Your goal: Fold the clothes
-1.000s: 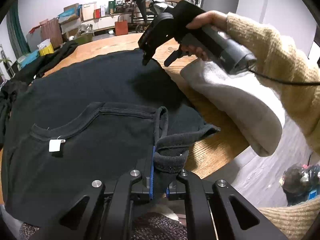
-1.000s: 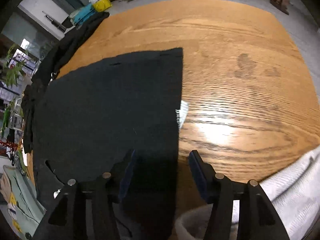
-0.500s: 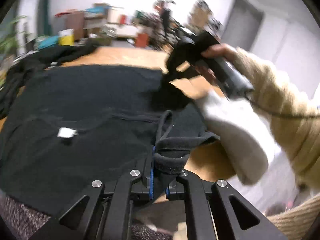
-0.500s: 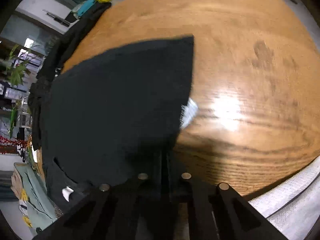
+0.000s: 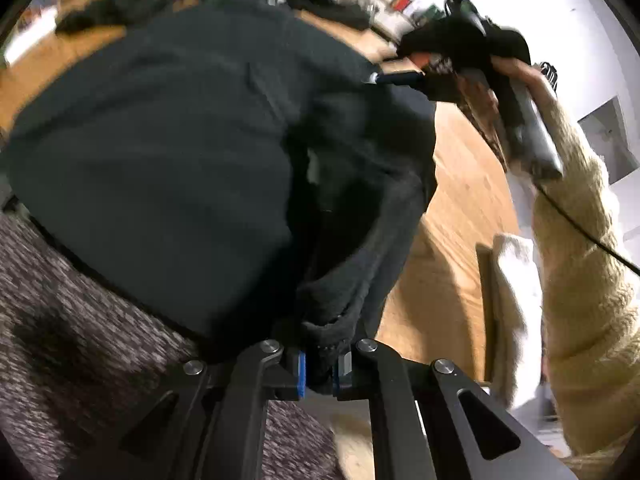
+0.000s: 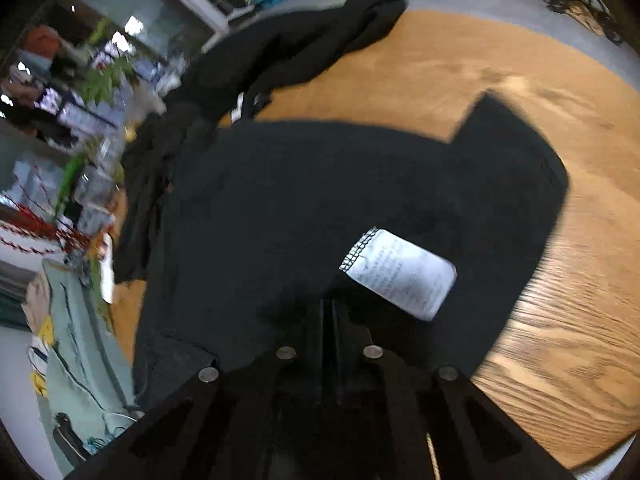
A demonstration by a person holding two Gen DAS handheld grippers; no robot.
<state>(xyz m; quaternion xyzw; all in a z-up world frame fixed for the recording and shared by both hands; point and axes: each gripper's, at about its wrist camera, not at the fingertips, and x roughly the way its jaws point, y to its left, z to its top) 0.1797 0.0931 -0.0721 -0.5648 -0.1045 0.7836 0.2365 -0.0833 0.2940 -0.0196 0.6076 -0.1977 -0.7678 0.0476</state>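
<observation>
On the round wooden worktop (image 6: 520,92), we are pinching one side of the black T-shirt (image 6: 320,184) in both the left gripper (image 5: 320,364) and the slightly loosening right gripper (image 6: 330,320), carrying that side over the shirt's middle for a fold.

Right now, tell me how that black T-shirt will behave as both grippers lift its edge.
The black T-shirt is probably floppy: it bunches and droops at the left gripper. It likely weighs little for its spread, hanging from two small pinches. It may drag across the wooden table rather than lift clear.
</observation>
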